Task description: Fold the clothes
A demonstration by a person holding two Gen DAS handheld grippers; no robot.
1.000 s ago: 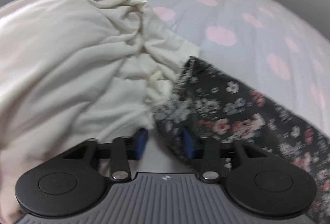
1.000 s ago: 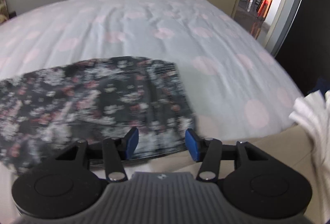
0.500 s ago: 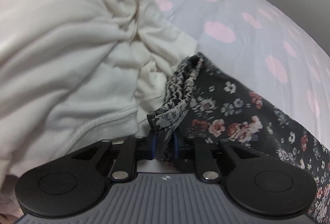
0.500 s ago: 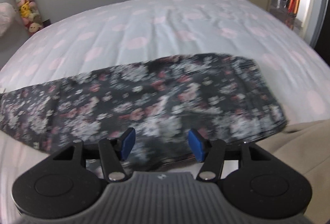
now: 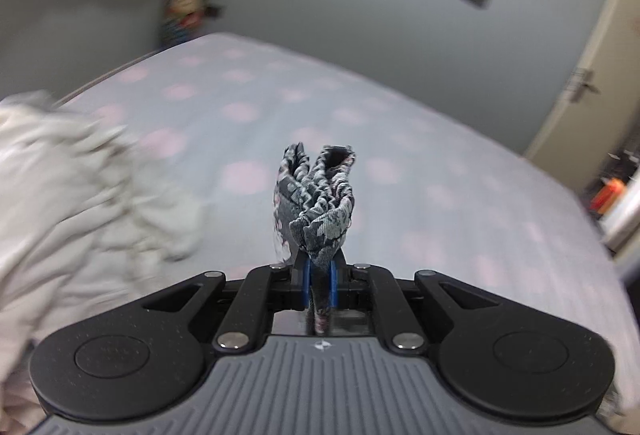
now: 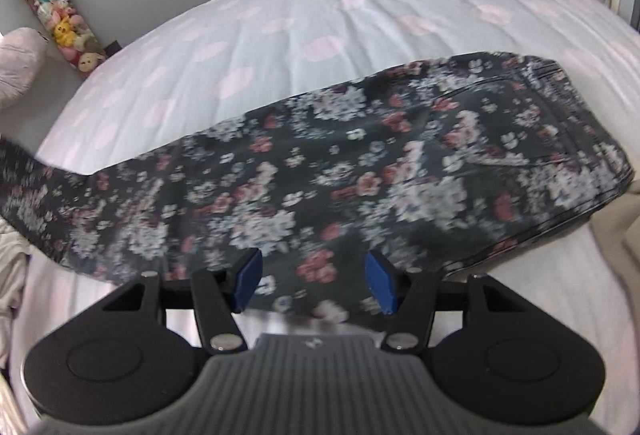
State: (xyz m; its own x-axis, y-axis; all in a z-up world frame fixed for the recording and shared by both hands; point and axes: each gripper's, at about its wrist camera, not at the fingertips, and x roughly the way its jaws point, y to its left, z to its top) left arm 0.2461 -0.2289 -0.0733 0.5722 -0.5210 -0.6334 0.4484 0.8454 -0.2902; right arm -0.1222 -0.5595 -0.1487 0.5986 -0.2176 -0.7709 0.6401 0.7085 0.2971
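Two sets of tongs are at work on one dark floral garment [image 6: 360,171] lying lengthways across the spotted bed [image 6: 320,15]. My left tongs [image 5: 319,281] are pressed together on a bunched, gathered end of it [image 5: 316,207], which I hold raised above the bed; from the right wrist view that end trails off the left edge while the rest lies fairly flat. My right tongs [image 6: 312,281] stand spread, hovering just over the near edge of the cloth and pinching nothing. A heap of pale clothing [image 5: 80,195] sits to the left, near the lifted end, blurred. I judge the step in hand to be carrying the gripped end over the garment's body to make a fold, though a lift to straighten it would look the same. Either way, the right tongs want a firm pinch or press on the near edge, so the cloth stays put and the edges line up.
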